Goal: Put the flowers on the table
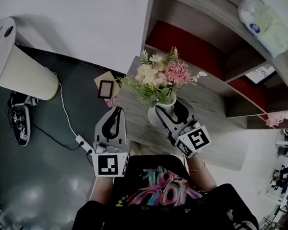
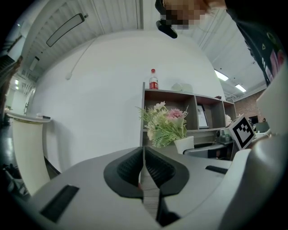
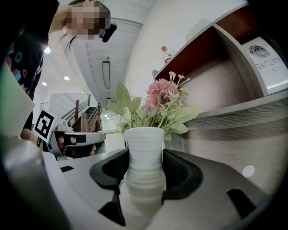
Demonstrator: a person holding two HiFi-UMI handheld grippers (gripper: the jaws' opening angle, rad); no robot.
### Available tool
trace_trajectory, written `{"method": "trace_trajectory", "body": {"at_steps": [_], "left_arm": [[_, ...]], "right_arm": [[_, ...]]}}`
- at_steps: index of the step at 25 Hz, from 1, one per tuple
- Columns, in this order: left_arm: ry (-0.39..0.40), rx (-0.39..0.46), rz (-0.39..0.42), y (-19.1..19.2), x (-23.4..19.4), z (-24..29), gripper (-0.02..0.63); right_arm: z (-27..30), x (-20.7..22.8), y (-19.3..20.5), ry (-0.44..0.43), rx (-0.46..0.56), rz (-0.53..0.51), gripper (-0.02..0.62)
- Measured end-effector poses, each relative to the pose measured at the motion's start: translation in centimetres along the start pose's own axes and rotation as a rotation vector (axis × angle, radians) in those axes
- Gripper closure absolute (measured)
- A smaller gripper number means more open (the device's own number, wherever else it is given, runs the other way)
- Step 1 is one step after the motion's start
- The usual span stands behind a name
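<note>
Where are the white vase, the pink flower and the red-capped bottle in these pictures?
white vase (image 3: 143, 150), right gripper view, on its ribbed neck.
pink flower (image 3: 159, 93), right gripper view, middle of the bloom.
red-capped bottle (image 2: 153, 82), left gripper view, on its body.

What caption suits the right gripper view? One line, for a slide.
Right gripper clamped on a white vase of pink and cream flowers, beside wooden shelves.

vase base hidden (behind right claw), shelf cropped

Hand-held gripper clamps the white vase.
</note>
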State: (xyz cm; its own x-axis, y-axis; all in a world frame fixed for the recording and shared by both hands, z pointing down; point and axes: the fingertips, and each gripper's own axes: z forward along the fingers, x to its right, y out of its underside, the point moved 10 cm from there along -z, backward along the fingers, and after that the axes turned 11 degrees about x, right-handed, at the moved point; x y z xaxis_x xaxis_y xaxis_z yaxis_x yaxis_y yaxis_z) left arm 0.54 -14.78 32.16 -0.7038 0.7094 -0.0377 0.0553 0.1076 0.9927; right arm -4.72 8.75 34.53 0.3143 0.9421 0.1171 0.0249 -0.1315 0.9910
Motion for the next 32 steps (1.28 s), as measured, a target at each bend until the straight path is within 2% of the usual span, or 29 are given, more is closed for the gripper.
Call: {"method": "trace_trajectory", "body": {"at_steps": [7, 12, 19, 23, 32], "left_arm": [[-0.042, 0.008, -0.075, 0.7, 0.8, 0.6, 0.571], [-0.033, -0.033, -0.076, 1.6, 1.6, 1.1, 0.571], [-0.035, -0.056, -0.086, 2.6, 2.8, 1.8, 0.571], [-0.028, -0.074, -0.075, 3.4, 3.2, 2.5, 0.571], [-0.035, -0.092, -0.082, 4.4, 3.7, 2.6, 0.571]], "right_arm": [[0.0, 1.1, 1.0, -0.011, -0.019, -0.012, 0.345], [0.2, 2.2, 1.9, -0.017, -0.018, -0.016, 0.345], [0.3, 2.9, 3.2, -0.047, -0.020, -0.019, 0.345], [0.7, 3.4, 3.9, -0.053, 0.013, 0.005, 0.345], [0.5, 4.0, 5.6, -0.062, 0.001, -0.015, 0.346]]}}
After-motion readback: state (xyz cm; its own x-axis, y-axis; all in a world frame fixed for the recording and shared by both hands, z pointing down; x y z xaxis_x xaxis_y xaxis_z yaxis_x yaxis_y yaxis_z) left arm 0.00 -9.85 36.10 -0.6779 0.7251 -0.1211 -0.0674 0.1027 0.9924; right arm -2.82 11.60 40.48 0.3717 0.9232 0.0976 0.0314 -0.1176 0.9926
